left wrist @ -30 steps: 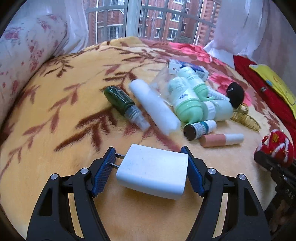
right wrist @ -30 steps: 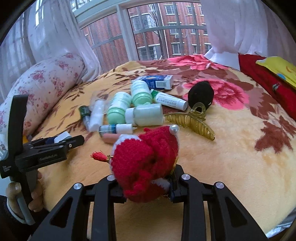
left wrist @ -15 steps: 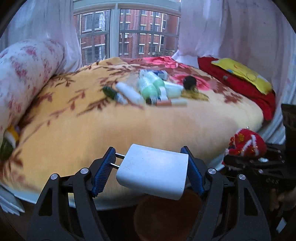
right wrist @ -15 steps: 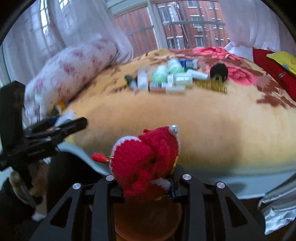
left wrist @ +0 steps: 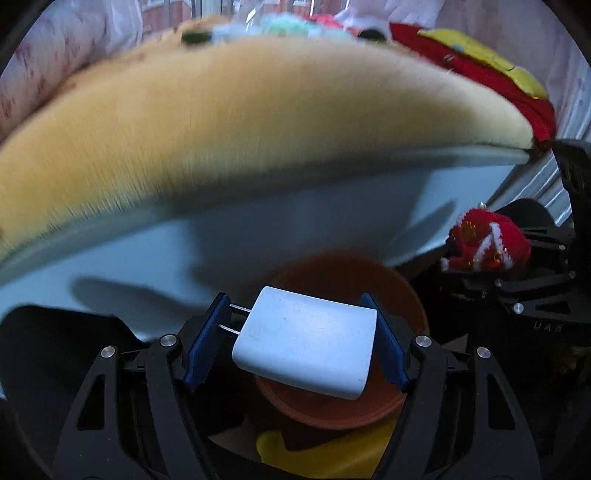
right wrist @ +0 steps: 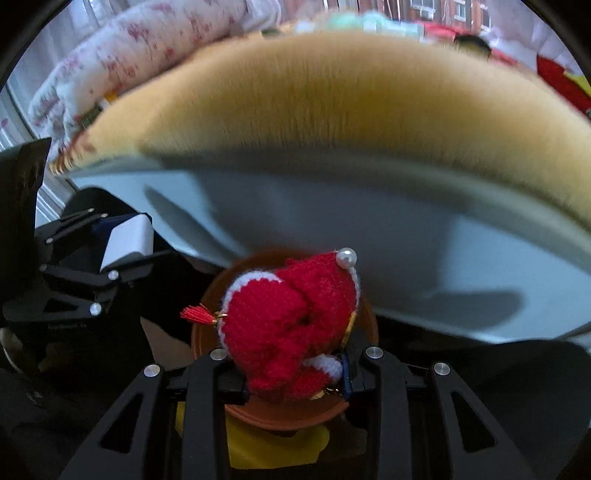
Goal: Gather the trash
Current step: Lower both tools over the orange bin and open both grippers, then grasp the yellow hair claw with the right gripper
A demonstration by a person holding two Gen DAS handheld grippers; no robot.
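Note:
My left gripper point(left wrist: 297, 341) is shut on a white plug charger point(left wrist: 306, 343), its two prongs against the left blue pad. It hangs over a brown round bin point(left wrist: 402, 295) on the floor beside the bed. My right gripper point(right wrist: 295, 373) is shut on a red knitted ornament point(right wrist: 291, 317) with white trim, a pearl and a red tassel, held over the same bin point(right wrist: 364, 332). Each gripper shows in the other's view: the right one with the ornament point(left wrist: 487, 245), the left one with the charger point(right wrist: 127, 240).
The bed with its yellow blanket point(left wrist: 240, 118) and pale side panel point(left wrist: 295, 229) rises right in front. Bottles and small items point(left wrist: 280, 27) lie blurred on top, far back. A floral pillow point(right wrist: 140, 62) lies at the left. Something yellow point(left wrist: 332, 454) lies under the bin.
Both grippers have dropped from above the bed to below its edge and now hang over the brown bin, still holding the charger and the ornament.

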